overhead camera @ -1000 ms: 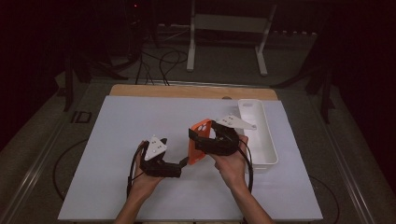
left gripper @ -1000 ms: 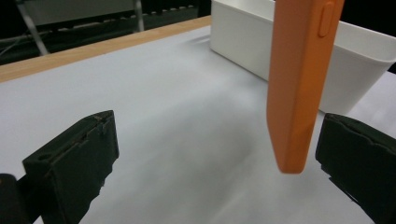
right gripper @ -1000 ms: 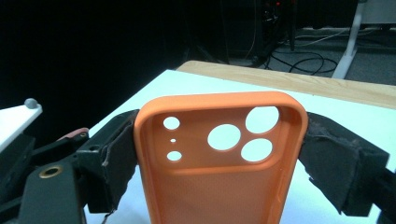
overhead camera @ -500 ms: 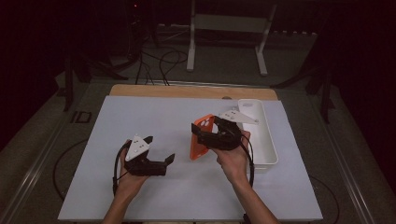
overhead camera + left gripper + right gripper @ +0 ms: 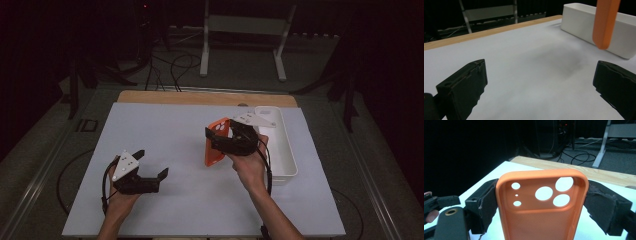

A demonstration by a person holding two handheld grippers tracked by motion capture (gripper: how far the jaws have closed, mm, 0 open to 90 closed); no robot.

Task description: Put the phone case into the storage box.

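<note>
An orange phone case (image 5: 220, 129) stands upright above the white mat, camera holes at its top, and my right gripper (image 5: 214, 142) is shut on its two long edges. In the right gripper view the black pads (image 5: 485, 202) press on both sides of the case (image 5: 541, 220), whose hollow inner side faces the camera. My left gripper (image 5: 152, 164) hovers low over the mat at the front left, open, with nothing between its jaws. From the left gripper (image 5: 539, 90) the case's lower end (image 5: 605, 22) hangs at the upper right, well apart.
A long white tray (image 5: 285, 150) lies along the right side of the white mat (image 5: 175, 125), just behind the right hand. The wooden table edge (image 5: 200, 97) runs along the back. A metal stand (image 5: 245, 25) and cables (image 5: 175, 65) are on the floor beyond.
My left gripper has drawn away from the case, leftward toward the front-left of the mat, staying open. The right gripper keeps the case in nearly the same place.
</note>
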